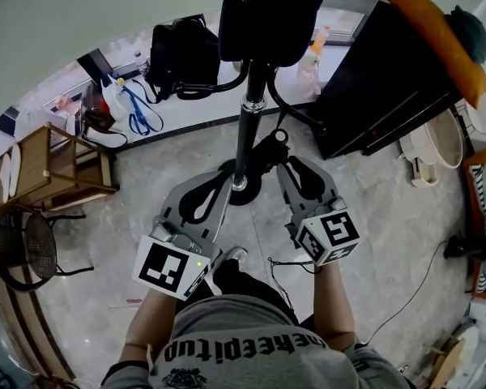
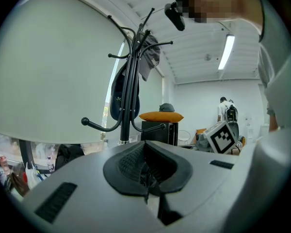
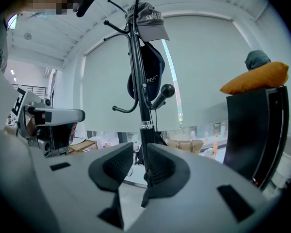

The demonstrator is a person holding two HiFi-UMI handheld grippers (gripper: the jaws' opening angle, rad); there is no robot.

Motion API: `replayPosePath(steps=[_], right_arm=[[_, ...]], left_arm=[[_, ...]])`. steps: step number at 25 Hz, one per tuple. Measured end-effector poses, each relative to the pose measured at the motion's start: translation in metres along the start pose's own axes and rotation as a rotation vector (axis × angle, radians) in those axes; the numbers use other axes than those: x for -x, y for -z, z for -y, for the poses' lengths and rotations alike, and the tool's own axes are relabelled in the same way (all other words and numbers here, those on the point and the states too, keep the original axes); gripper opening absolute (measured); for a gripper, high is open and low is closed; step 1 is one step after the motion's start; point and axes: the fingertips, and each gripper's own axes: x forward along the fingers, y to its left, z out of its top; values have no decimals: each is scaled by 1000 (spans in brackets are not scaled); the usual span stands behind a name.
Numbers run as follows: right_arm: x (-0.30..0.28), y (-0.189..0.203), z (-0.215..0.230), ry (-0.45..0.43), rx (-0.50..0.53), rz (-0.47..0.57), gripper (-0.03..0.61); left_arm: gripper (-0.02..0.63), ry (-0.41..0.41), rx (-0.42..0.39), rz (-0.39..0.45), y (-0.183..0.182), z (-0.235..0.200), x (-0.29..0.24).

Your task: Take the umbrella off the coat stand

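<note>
Starting at the left of the head view, your left gripper point(image 1: 227, 186) sits low with its tip just beside the coat stand point(image 1: 245, 136). In its own view the left gripper point(image 2: 146, 176) has its pads pressed together with nothing between them. At the frame's middle the stand's pole rises straight towards the camera. No view shows an umbrella plainly. The likeliest candidate is the dark navy bundle point(image 2: 120, 93) with white print, hung from the upper hooks under a grey cap point(image 3: 150, 21). Its long axis runs down along the pole. It shows left of the pole in the left gripper view and right of it in the right gripper view point(image 3: 154, 74). So it probably hangs on the pole's far side from you, well above both grippers. Right of the pole, your right gripper point(image 1: 296, 168) has its jaws parted and empty, and the pole stands in the gap beyond them point(image 3: 139, 166). That makes it the readier hand, though both tips sit about equally near the stand. Reaching up and round the pole looks like the critical part. At the far right, a black cabinet point(image 1: 389, 71) carries an orange cushion point(image 1: 425, 31), apart from the stand.
</note>
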Motion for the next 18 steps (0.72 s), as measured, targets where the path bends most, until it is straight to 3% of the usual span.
replayPosePath(steps=[18], right_arm=[[-45, 19, 29, 8, 58, -76, 183]], left_arm=[[16, -130, 0, 10, -1, -32, 11]])
